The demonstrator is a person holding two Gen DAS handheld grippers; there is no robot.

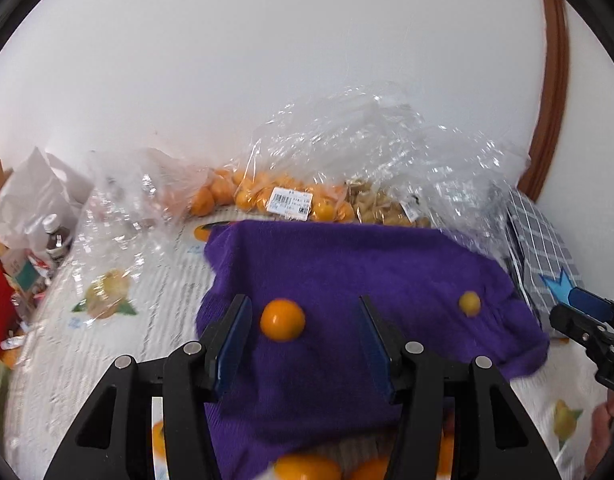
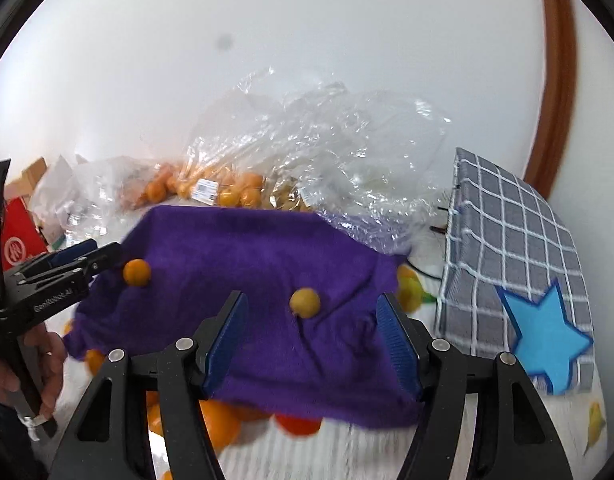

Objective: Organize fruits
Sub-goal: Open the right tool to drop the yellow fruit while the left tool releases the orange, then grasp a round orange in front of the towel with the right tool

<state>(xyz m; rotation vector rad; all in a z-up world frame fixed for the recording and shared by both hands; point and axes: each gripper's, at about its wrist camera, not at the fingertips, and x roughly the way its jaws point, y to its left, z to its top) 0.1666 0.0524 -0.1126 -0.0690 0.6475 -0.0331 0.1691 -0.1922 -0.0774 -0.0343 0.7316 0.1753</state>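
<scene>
Fruit-wise, two loose pieces sit on top of the purple cloth, and each one lines up with its own hand-held gripper. The orange fruit lies straight ahead of the left hand-held gripper, just past the fingertips and a bit toward the left finger, so that side is clearly the nearer one for it. Its jaws are spread wide with nothing between them. The smaller yellowish fruit sits toward the cloth's right edge, dead ahead of the right hand-held gripper, which is also wide open and empty. Both fruits are round, so no long axis to worry about, I'd guess either just needs a short push forward and a squeeze. The cloth looks soft and lumpy with more oranges poking out under its near edge, so stuff might roll. Bagged oranges are along the far edge of the tabletop.
</scene>
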